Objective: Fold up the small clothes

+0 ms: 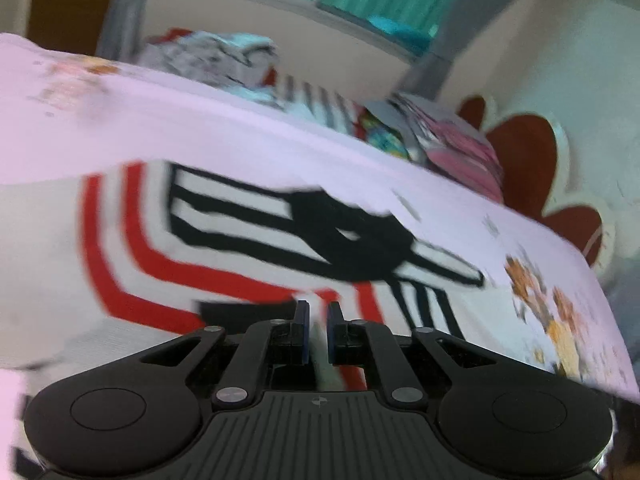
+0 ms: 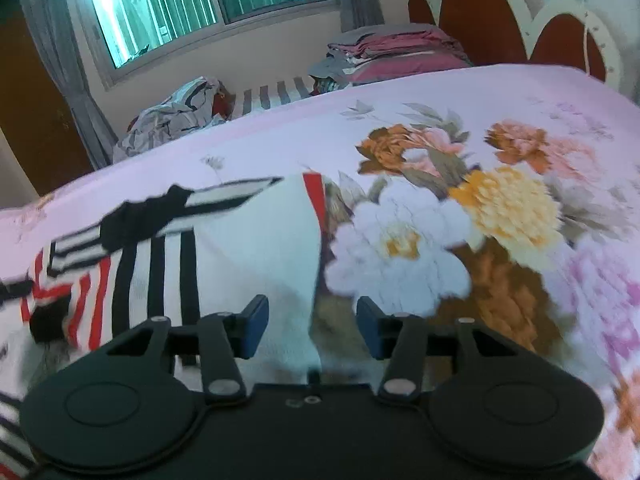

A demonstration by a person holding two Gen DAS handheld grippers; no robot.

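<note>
1. Small striped garment (image 2: 160,256) spread flat on the bed (image 2: 520,92), white with black and red bands; its right edge lying between the right tongs (image 2: 312,328), broad open flowered sheet beyond.
2. Right tongs spread, pads clear of the cloth.
3. Left tongs (image 1: 317,320) pressed nearly together, seemingly pinching the garment's cloth, though blurred.
4. No containers in view.
5. Along the far bed edge: crumpled laundry pile (image 2: 172,116), folded stack (image 2: 392,52), headboard (image 2: 480,20), window (image 2: 168,4) behind.

A home bedroom — a bed under a floral sheet (image 2: 460,208), scalloped headboard (image 2: 520,28), curtained window (image 2: 168,4), heaped laundry (image 2: 176,116).
</note>
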